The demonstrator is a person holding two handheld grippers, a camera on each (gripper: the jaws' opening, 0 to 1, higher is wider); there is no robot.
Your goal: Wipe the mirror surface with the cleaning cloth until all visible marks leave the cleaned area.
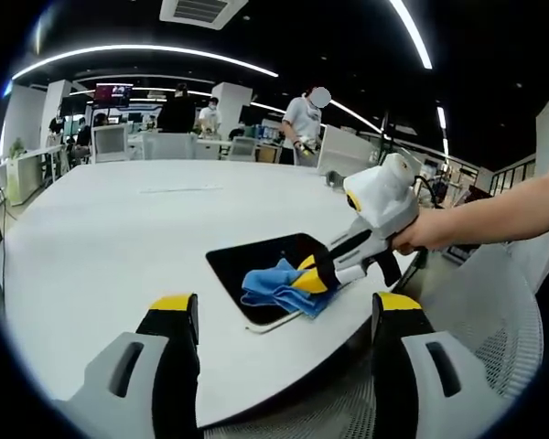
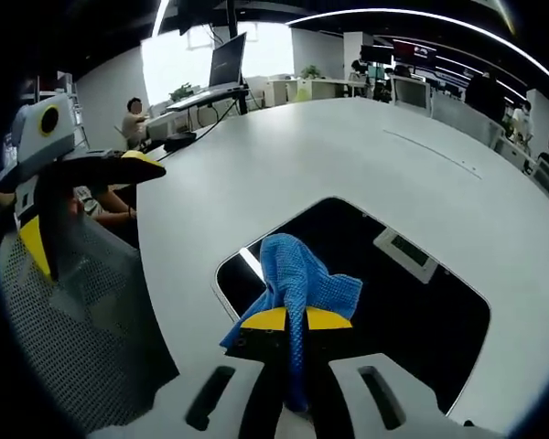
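**Cloth pressed to mirror as wiping is carried out**

A broad white worktop (image 1: 119, 238) in an open office is seen carrying a dark, rounded-corner mirror (image 1: 256, 261), which lies flat near the worktop's edge closest to the person. In the right gripper view the mirror (image 2: 412, 311) reflects ceiling fittings, and no distinct marks can be made out on its glass at this size. A grey mesh chair (image 1: 485, 320) is placed just beside the worktop edge. The right tool (image 1: 313, 277), held in a hand (image 1: 419, 233), is shown pinching the blue cleaning cloth (image 1: 274, 288) between its yellow-tipped jaws, the cloth being pushed down onto the mirror's near end. In its own view the right tool (image 2: 296, 320) is seen closed on the cleaning cloth (image 2: 297, 270), folds of which are bunched ahead of the jaws. The left tool (image 1: 284, 311) is held spread and empty above the worktop edge, apart from the mirror.

The step would be judged best done with the cloth kept flat and pressed evenly, overlapping strokes being drawn across the whole glass, and the mirror prevented from sliding off the near edge.
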